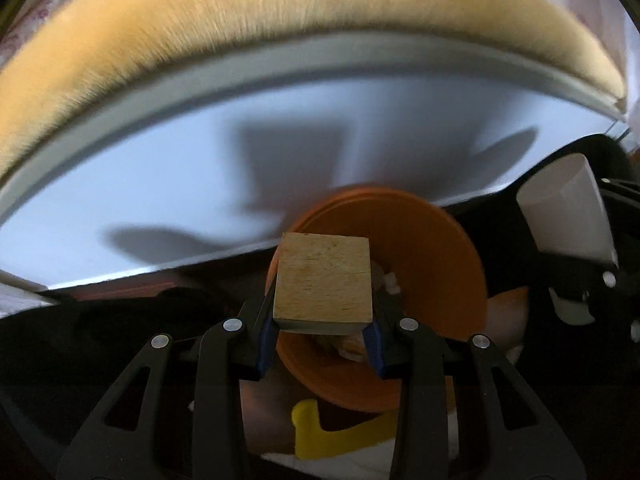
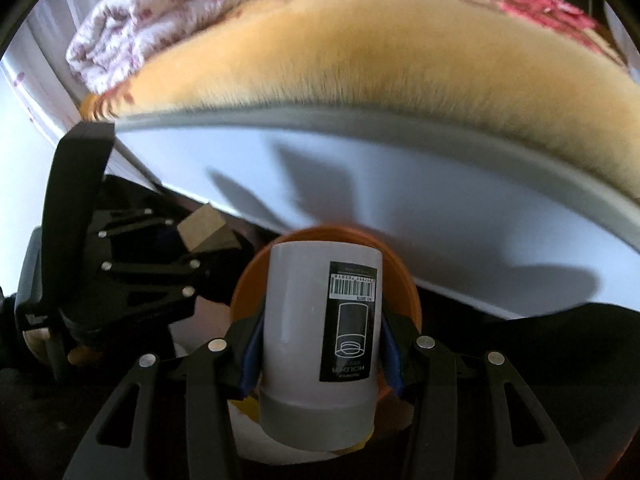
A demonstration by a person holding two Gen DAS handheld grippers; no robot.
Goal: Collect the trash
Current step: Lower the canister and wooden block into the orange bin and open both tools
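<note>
White worktop (image 1: pixel 168 168) fills upper frame; my left claw (image 1: pixel 322 326) grips the wooden block (image 1: pixel 324 284), right claw (image 2: pixel 320 354) the white holder (image 2: pixel 320 320), both over the orange bin (image 1: pixel 436 264): simultaneous release risks collision, bounce-out.

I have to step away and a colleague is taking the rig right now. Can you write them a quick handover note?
Left gripper: shut on the square pale wooden block, held above the round orange plastic bin.
Right gripper: shut on the white cylindrical plastic holder with a barcode label, also over the orange bin.
Done: both pieces are picked up and carried to the bin, which already holds some scraps.
Left: open the fingers to drop each piece in. Whether more trash remains elsewhere cannot be seen.
</note>
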